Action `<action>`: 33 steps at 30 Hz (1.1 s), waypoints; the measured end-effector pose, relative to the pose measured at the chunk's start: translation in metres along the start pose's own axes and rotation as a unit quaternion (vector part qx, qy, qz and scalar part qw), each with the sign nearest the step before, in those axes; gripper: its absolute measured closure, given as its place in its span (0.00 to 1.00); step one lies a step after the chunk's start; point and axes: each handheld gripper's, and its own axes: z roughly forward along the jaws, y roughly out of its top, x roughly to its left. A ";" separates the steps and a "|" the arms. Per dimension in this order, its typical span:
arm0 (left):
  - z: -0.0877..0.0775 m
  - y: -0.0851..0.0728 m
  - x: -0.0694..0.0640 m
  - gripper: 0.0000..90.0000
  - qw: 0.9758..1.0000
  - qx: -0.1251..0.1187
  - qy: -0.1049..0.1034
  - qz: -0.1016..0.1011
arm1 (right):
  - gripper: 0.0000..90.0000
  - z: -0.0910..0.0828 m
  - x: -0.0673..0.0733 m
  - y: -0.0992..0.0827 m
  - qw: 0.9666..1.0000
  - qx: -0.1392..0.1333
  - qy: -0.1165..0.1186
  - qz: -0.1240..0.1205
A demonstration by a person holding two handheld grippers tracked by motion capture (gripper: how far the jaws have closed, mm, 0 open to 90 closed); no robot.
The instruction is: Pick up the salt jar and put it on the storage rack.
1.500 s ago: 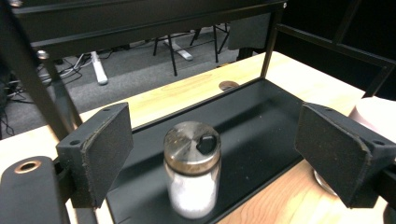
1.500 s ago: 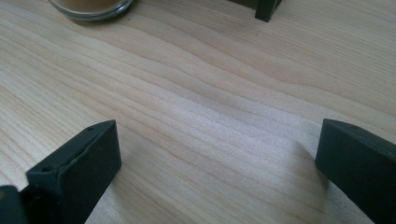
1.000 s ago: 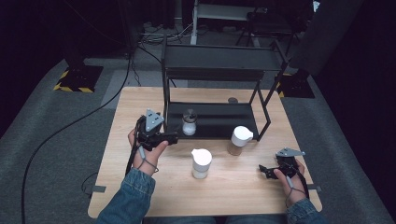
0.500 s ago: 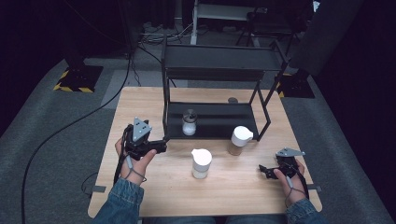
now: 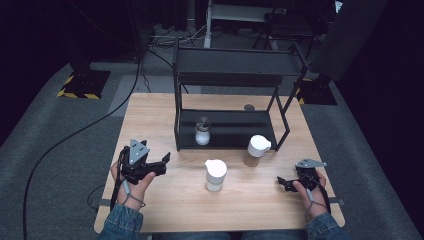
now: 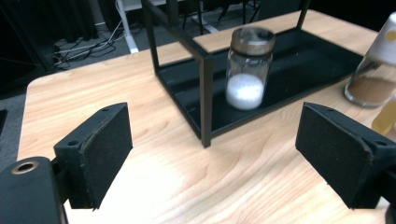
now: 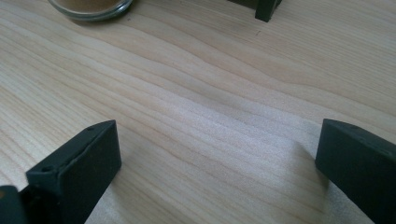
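- While both hands rest low in the high view, the left gripper [image 5: 162, 161] sits at lower left of the table [image 5: 150, 107], jaws spread wide and holding nothing, pointing toward frame centre.
- At lower right, the right gripper [image 5: 281, 183] lies low over the wood, jaws also spread wide with nothing between them; its own view has bare wood grain between the two black pads [image 7: 100, 154].
- At frame centre stands a black rack [image 5: 227, 75] with an upper shelf and a low tray.
- On the tray's left part stands a jar [image 5: 202, 131] with a dark lid, upright, white powder in its lower half; in the left gripper view it sits at upper centre [image 6: 246, 67], just behind the rack's corner post.
- Just in front of the rack's right end stands a shaker [image 5: 256, 150] with a white cap and brown contents.
- Nearer the bottom, at centre, stands a second white-capped bottle [image 5: 215, 175], apart from both grippers.
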 end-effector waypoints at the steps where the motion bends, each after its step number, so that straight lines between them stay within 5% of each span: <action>1: 0.000 -0.002 0.001 0.12 1.000 0.002 0.000 0.000 | 0.00 0.000 0.000 0.000 1.000 0.000 0.000 0.000; 33: 0.013 -0.058 0.006 0.12 0.997 0.069 0.005 -0.025 | 0.00 0.000 0.001 0.000 1.000 0.000 -0.001 -0.002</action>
